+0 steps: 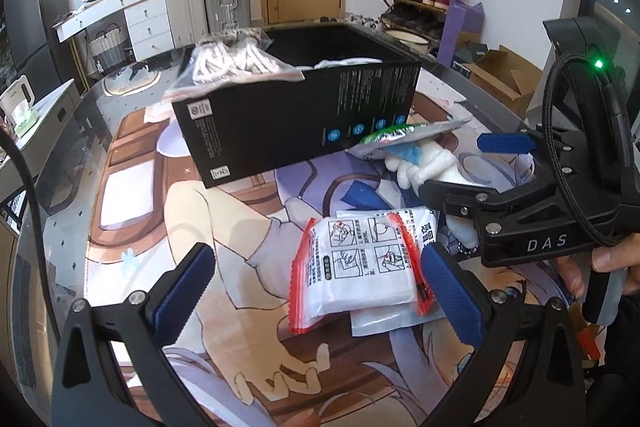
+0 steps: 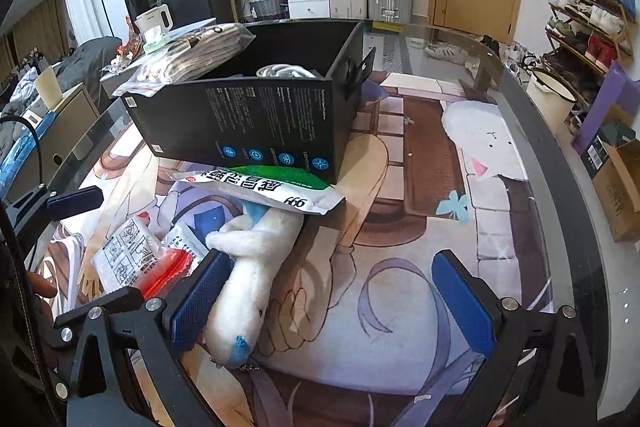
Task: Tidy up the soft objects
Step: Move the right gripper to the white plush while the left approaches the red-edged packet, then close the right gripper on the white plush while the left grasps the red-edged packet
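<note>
One plush toy (image 2: 248, 267), perhaps three packets (image 1: 360, 259).

open left hand-held gripper (image 1: 316, 291) hovers over red-edged white packet (image 1: 356, 267) near black box (image 1: 296, 107).

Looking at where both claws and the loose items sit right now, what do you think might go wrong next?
1. The clear plastic bag of striped fabric overhangs the rim of the open black cardboard box and could slide off.
2. The green-and-white sachet lies over the white plush toy; lifting the toy may drag it along.
3. The open right claw has one pad beside the toy, so closing may pinch poorly.
</note>
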Action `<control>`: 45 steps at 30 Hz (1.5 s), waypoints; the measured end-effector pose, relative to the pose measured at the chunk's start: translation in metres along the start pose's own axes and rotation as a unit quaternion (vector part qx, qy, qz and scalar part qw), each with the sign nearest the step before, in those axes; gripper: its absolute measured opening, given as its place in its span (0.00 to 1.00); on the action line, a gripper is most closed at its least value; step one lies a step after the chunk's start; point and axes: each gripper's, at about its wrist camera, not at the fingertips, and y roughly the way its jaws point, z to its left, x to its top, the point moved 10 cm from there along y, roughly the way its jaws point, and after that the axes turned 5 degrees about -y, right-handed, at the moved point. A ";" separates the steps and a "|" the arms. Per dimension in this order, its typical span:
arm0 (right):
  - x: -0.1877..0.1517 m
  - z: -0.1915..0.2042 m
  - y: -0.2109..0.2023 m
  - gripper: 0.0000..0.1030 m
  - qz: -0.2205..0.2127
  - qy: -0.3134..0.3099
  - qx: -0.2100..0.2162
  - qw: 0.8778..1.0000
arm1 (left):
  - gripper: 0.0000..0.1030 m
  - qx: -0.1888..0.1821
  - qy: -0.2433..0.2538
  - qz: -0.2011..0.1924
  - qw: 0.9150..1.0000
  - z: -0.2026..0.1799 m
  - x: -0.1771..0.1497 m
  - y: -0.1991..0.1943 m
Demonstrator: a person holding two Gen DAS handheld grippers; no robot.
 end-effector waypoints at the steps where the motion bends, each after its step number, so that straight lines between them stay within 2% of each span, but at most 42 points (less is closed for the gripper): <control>1: 0.000 -0.001 0.001 0.99 0.001 -0.002 -0.004 1.000 | 1.00 -0.002 0.001 0.001 1.000 0.000 0.000 0.000; 17: -0.006 -0.003 0.003 0.97 0.005 -0.001 -0.003 1.000 | 1.00 -0.013 -0.023 0.032 0.999 0.006 -0.004 0.009; 28: -0.006 0.018 -0.007 0.64 -0.012 -0.030 0.019 0.999 | 1.00 -0.018 -0.021 0.033 0.999 0.006 -0.005 0.008; 35: -0.010 0.032 -0.015 0.28 -0.024 -0.035 0.055 0.998 | 1.00 -0.019 -0.022 0.031 0.999 0.005 -0.004 0.006; 45: -0.014 0.036 -0.023 0.25 -0.034 -0.040 0.057 0.997 | 0.99 -0.023 -0.020 0.029 0.999 0.005 -0.003 0.003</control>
